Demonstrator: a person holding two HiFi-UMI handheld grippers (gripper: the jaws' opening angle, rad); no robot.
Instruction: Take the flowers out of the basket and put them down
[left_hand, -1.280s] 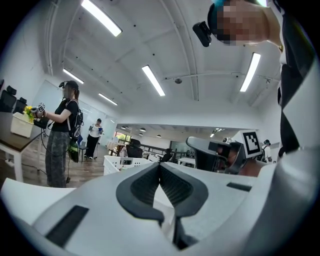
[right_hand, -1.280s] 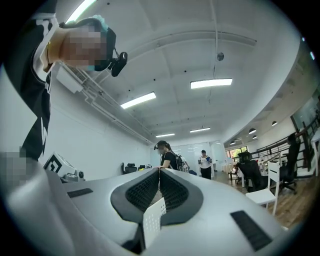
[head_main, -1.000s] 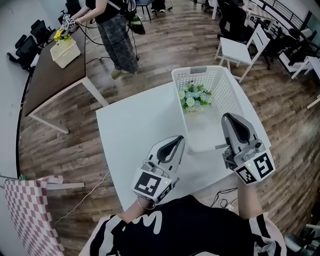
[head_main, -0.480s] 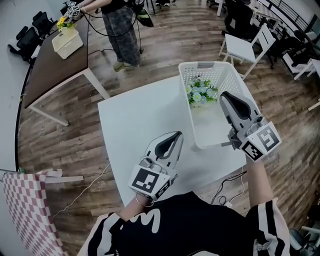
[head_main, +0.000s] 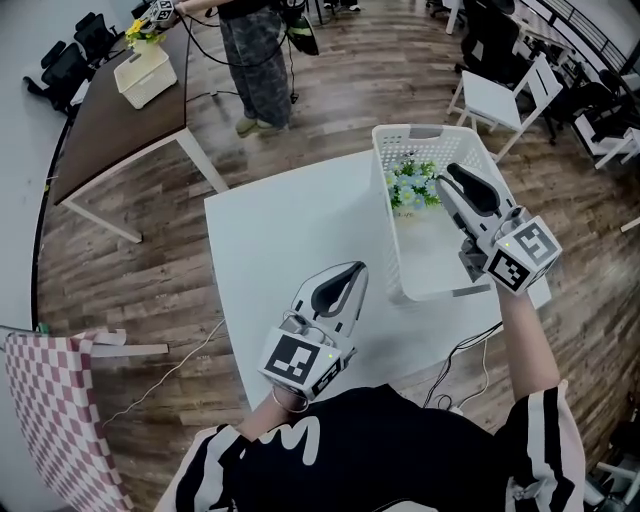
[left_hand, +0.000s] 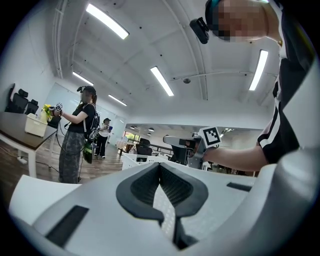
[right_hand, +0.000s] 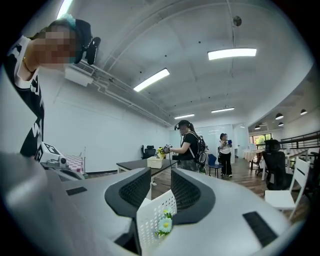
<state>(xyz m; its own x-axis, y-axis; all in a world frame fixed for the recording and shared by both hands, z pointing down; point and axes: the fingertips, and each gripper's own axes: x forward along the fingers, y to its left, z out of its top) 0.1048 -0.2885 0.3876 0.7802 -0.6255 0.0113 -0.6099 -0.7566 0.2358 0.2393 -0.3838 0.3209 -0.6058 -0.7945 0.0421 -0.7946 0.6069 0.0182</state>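
Head view: the flowers (head_main: 413, 185) sit blooms-up at the far end of the basket (head_main: 386, 230), whose long axis runs away from the person. The right hand-held gripper (head_main: 448, 175), jaws just opened to a narrow gap, points along it at them. The left hand-held gripper (head_main: 352, 272) is closed.

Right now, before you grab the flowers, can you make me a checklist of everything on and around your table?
Surface: white table, basket on its right part.
Job's things: flowers inside the basket, at its far end.
Clutter: nothing seen.
Grippers: left gripper over the table, fingers together, empty; right gripper over the basket by the flowers, fingers have just been opening, gripping nothing.
Cables: one cable hangs under the table's near edge.
Surroundings: wooden floor, brown table, a standing person, chairs.
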